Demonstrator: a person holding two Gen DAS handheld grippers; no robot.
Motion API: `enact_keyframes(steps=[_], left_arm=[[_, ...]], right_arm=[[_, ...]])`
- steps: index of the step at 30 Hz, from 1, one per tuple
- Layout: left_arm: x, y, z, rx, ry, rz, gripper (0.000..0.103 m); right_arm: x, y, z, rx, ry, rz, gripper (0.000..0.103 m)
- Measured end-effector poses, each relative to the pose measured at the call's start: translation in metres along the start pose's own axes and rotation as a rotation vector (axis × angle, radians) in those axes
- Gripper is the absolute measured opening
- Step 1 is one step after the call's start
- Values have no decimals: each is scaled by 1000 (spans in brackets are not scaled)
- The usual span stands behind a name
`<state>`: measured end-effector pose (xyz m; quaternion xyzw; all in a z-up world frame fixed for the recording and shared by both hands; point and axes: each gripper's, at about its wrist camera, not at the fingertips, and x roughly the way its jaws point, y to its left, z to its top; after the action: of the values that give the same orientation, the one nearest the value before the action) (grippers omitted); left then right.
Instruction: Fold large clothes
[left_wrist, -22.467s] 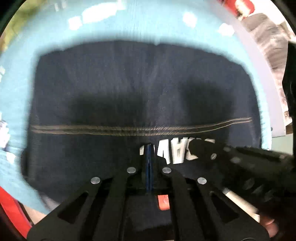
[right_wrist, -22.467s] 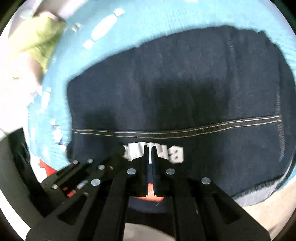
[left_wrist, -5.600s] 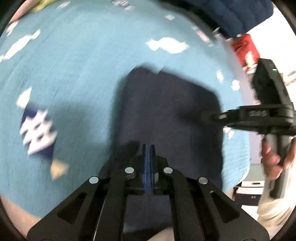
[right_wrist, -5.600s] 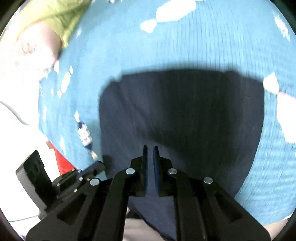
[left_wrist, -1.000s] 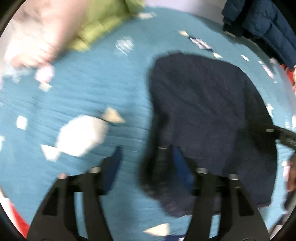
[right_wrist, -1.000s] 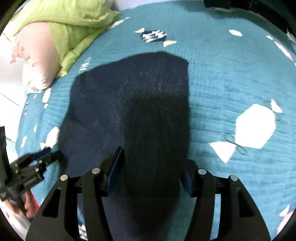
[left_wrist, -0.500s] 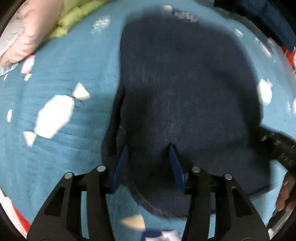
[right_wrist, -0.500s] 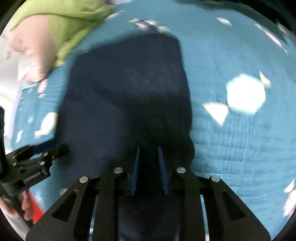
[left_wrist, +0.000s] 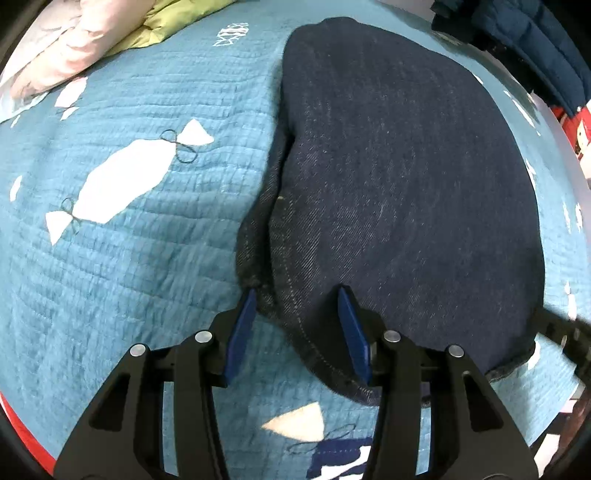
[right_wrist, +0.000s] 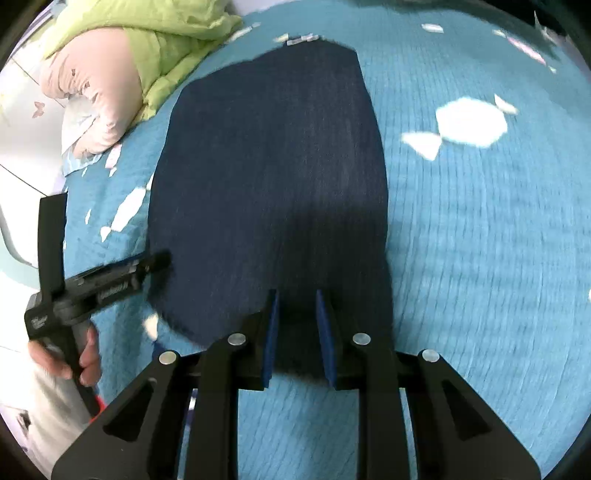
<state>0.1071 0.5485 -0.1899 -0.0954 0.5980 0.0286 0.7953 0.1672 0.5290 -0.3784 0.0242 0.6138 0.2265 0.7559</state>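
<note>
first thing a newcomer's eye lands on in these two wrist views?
The folded dark denim garment, lying on the teal quilted bedspread and filling the middle of both views. Next, the blue-padded jaws straddling its near edge: the left gripper at the near left corner, the right gripper opening over the near right part. Green bedding sits top left.

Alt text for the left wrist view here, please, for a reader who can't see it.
The left gripper hangs over the near left corner of folded dark denim, jaws apart with the stitched hem between them. The denim lies on a teal quilt with white candy shapes. A pink pillow and green bedding sit at the far left.
</note>
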Motion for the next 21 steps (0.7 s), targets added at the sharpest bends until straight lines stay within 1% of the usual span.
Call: enact_keyframes(steps=[1,2,3,4,5,6,7,8,9,10,11,13,14,15,16,17,18,19,20,21], left_arm=[[-5,-1,0,-1,-2,16,36],[-16,-2,2,6,-16,15,30],[-25,-4,2,15,-41,-2,29],[-40,-6,6,29,-91,-33,29],[-49,-9,9,37,-120,-52,29],[-62,-13,18,41,-161,-99,30],[-64,-15,24,40,-174,-134,30],[-62,-18,34,38,-184,-186,30],[-55,-23,42,31,-182,-190,30],[-41,-26,49,13,-159,-176,30],[-23,-24,53,-18,-118,-165,30],[5,-11,47,-94,-56,-181,29],[10,-10,45,-109,-66,-196,29],[9,-6,40,-113,-105,-217,27],[8,-3,37,-117,-119,-215,22],[8,3,35,-141,-127,-207,18],[10,9,36,-164,-129,-193,5],[12,15,36,-180,-130,-177,3],[15,21,36,-193,-131,-198,3],[17,26,38,-212,-127,-234,3]], right_arm=[[6,2,-4,-8,56,-5,21],[5,4,-2,8,65,-1,21],[-4,7,2,18,29,41,21],[-13,11,6,10,-6,81,21],[-24,17,13,-11,-49,101,21],[-36,24,25,-39,-108,91,22],[-42,28,36,-57,-146,83,22],[-44,32,52,-76,-178,81,22],[-42,32,62,-82,-191,68,22],[-35,30,81,-80,-208,37,22],[-22,31,102,-77,-199,40,23],[-2,33,129,-77,-168,89,22],[14,40,151,-108,-137,111,22],[25,44,163,-144,-105,112,22],[43,48,178,-187,-54,72,21],[54,47,183,-195,-25,37,17],[66,43,192,-186,9,34,12],[74,34,206,-147,27,75,7],[73,29,215,-121,31,98,0],[73,21,224,-93,44,140,0]])
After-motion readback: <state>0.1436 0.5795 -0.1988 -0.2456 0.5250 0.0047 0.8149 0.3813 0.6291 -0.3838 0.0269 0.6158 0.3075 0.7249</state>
